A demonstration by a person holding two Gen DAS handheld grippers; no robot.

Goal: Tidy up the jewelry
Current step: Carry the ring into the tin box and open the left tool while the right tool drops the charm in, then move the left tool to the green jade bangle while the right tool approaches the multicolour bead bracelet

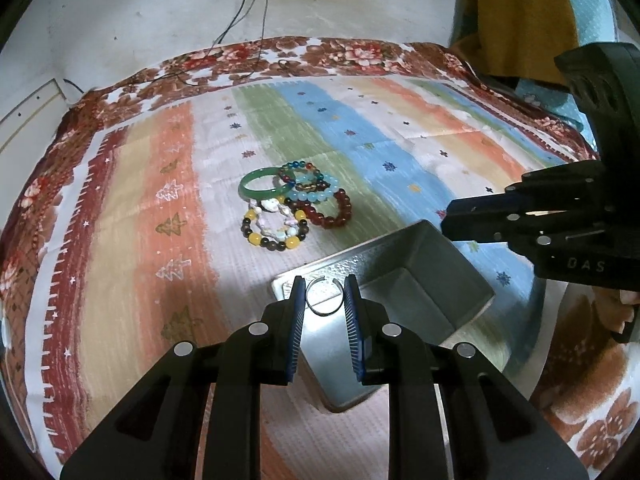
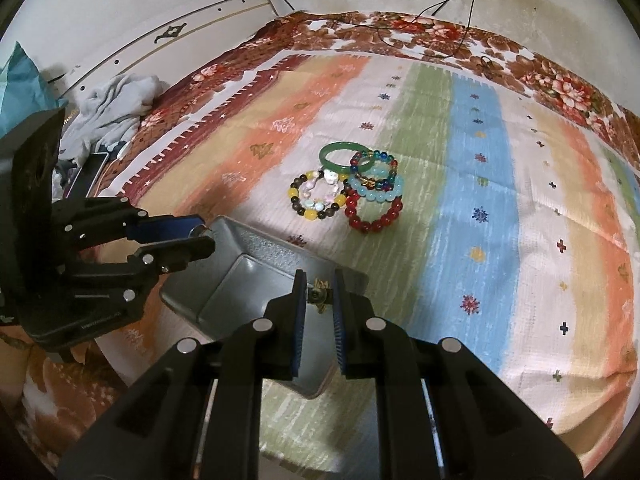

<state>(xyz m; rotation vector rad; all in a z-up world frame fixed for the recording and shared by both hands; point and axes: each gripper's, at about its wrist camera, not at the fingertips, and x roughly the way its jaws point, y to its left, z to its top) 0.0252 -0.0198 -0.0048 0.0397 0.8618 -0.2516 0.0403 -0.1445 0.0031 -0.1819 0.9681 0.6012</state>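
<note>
A grey metal tin [image 1: 424, 280] [image 2: 224, 276] sits on the striped cloth. My left gripper [image 1: 323, 294] is shut on a thin silver open ring [image 1: 324, 296], held over the tin's near rim; it also shows in the right wrist view [image 2: 200, 236]. My right gripper [image 2: 319, 294] is shut on a small gold-coloured piece [image 2: 319, 295] over the tin's right corner; it also shows in the left wrist view [image 1: 452, 220]. Beyond the tin lies a pile of bracelets: a green bangle [image 1: 264, 184] [image 2: 344, 154], a red bead bracelet [image 1: 332, 210] [image 2: 376, 212], a yellow-and-brown bead one [image 1: 276, 232] [image 2: 316, 196], a pale blue one [image 2: 376, 186].
The striped cloth [image 1: 160, 200] covers a floral bedspread [image 1: 340, 52]. Cables [image 1: 248, 24] run from a wall socket onto the far edge. Crumpled grey clothes [image 2: 116, 100] and a dark flat device [image 2: 90, 172] lie at the left edge. Yellow fabric [image 1: 520, 12] hangs at the far right.
</note>
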